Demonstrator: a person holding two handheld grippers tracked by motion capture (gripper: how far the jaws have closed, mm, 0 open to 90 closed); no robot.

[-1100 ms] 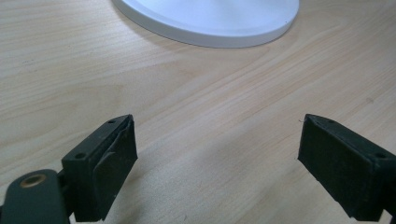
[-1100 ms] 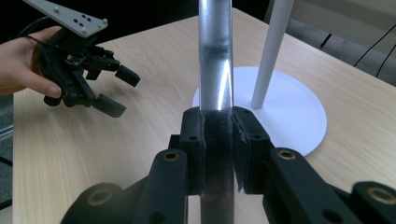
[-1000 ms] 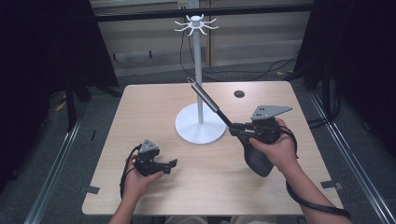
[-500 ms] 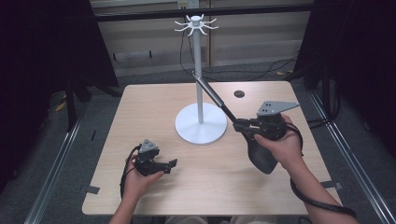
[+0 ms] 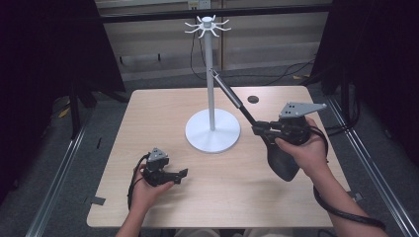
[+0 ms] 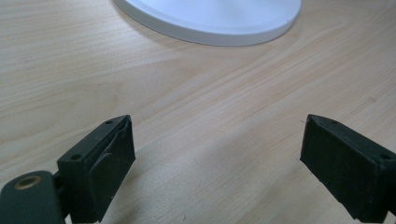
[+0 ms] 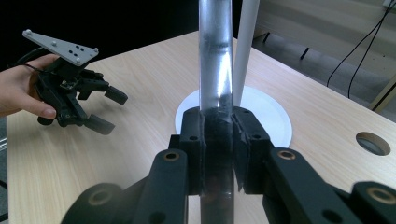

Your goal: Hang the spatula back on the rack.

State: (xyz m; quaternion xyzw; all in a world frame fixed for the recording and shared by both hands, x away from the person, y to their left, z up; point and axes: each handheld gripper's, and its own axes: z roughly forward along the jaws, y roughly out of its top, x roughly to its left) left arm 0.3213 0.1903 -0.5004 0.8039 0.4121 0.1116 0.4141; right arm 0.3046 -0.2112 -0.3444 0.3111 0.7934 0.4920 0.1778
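While held: the right gripper (image 5: 260,129) has its jaws clamped on the lower handle of a long-handled black spatula (image 5: 232,96), off the worktop (image 5: 148,113).
Spatula axis: a slant line, running from the dark blade (image 5: 281,163) under the right hand (image 5: 304,150) at about 4 o'clock up toward 11 o'clock in the high view.
Spatula tip: the metal handle end sits just beside the white stand's pole (image 5: 211,74), about midway up; touching or not, I cannot tell.
Right gripper view: the shiny handle (image 7: 215,60) rises straight between the jaws, the pole (image 7: 245,42) close behind it.
Left gripper: (image 5: 175,175) low over the worktop at 7 o'clock of the stand's base (image 5: 212,140), jaws wide apart and holding nothing.
Open room: bare wood lies between the left gripper and the base, and along the near edge between the two hands.
Edges: a round hole (image 5: 253,99) sits near the far right edge, at 2 o'clock of the base.
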